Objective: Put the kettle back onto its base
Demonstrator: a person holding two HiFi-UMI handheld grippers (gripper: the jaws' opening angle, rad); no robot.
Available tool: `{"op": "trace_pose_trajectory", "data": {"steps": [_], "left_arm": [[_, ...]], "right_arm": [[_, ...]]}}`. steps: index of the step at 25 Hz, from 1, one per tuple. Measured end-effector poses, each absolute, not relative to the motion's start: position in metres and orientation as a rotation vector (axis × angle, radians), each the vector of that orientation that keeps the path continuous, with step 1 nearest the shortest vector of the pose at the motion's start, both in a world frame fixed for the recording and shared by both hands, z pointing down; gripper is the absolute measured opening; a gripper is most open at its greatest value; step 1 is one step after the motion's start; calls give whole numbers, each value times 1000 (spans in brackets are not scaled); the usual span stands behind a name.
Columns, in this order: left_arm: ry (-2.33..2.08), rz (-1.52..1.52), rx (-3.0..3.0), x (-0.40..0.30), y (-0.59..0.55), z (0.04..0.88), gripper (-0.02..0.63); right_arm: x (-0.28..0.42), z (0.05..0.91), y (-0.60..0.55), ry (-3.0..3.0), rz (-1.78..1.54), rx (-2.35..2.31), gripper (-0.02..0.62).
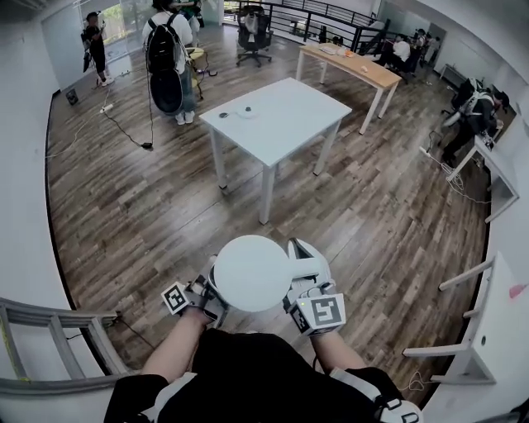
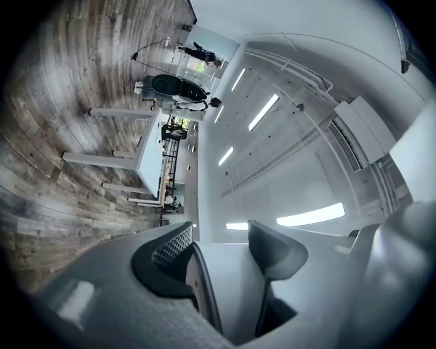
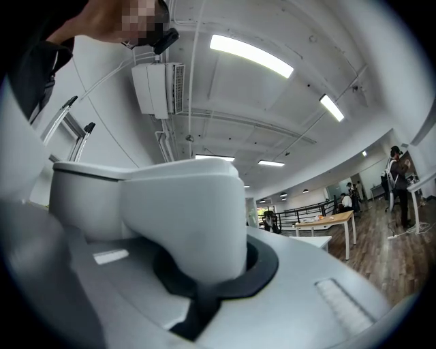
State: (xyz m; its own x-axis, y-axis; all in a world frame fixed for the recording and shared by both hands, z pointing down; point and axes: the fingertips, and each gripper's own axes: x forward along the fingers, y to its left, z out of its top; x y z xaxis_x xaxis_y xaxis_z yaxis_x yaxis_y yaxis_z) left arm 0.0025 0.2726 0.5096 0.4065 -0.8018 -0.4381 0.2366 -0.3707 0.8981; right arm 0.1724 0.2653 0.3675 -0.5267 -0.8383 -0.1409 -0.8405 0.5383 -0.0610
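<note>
Wood-plank floor fills most of my head view, and the kettle is nowhere near a surface. It hangs white and round close to the operator's chest, well short of the white counter out in the middle of the room.

The left gripper has its dark pads on either side of a white part of the kettle. The right gripper is closed tight at the foot of the kettle's handle.

On the counter I see a small pale round item and a dark speck beside it, too small to identify. Beyond it stand a wood-topped desk, an office chair and a black railing. A person with a backpack stands far left of the counter, and a grey ladder leans at my near left.
</note>
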Motion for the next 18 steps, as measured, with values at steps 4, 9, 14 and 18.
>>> {"op": "trace_pose_trajectory", "data": {"steps": [4, 9, 14, 18], "left_arm": [[-540, -1208, 1550, -5, 267, 518, 253], [-556, -1192, 1533, -18, 247, 526, 253], [-520, -1209, 1528, -31, 216, 525, 253], [-519, -1193, 1546, -42, 183, 527, 250]], "right_arm": [[164, 377, 253, 2649, -8, -1420, 5], [151, 384, 231, 2654, -40, -1420, 5], [132, 381, 203, 2668, 3, -1446, 5], [120, 380, 177, 2669, 36, -1467, 5]]}}
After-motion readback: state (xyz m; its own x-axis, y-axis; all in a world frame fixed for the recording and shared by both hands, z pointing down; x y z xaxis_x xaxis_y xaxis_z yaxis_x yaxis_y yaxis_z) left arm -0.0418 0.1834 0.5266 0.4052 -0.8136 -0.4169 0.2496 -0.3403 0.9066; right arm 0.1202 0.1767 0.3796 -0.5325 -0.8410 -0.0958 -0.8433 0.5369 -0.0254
